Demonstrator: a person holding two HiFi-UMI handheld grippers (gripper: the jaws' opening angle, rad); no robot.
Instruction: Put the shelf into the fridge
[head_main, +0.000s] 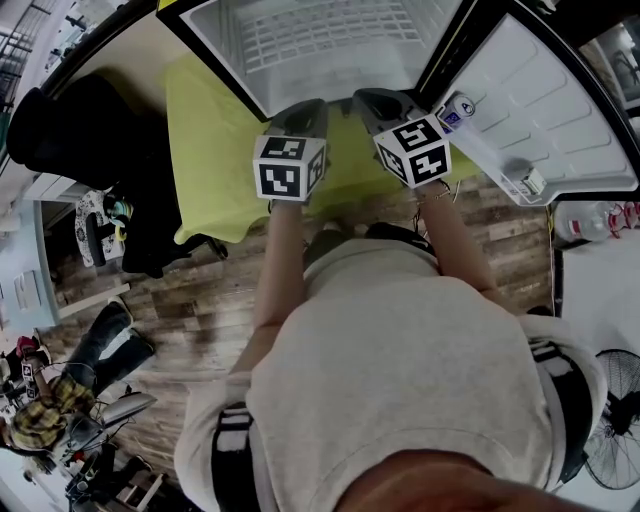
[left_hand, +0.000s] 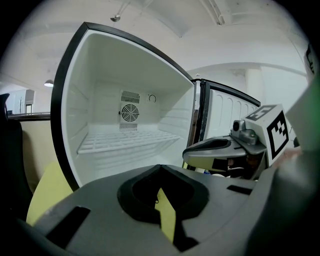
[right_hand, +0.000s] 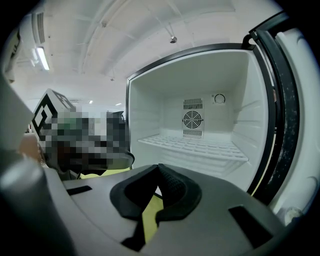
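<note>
Inside the small white fridge w/ black door frame (left_hand: 100, 75), the white wire shelf (left_hand: 127, 141) is sitting level on its side rails, so the task looks done. Left gripper (left_hand: 160, 167) & right gripper (right_hand: 159, 167) are hovering outside the opening, jaws together, empty, probably keeping clear.

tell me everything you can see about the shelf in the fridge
The shelf is a white wire rack, a grid of thin bars that looks coated. It lies level across the open fridge compartment, in its lower half, just below the round fan grille on the back wall, with its ends at the side walls. Nothing rests on it, and nothing but the fridge touches it.
</note>
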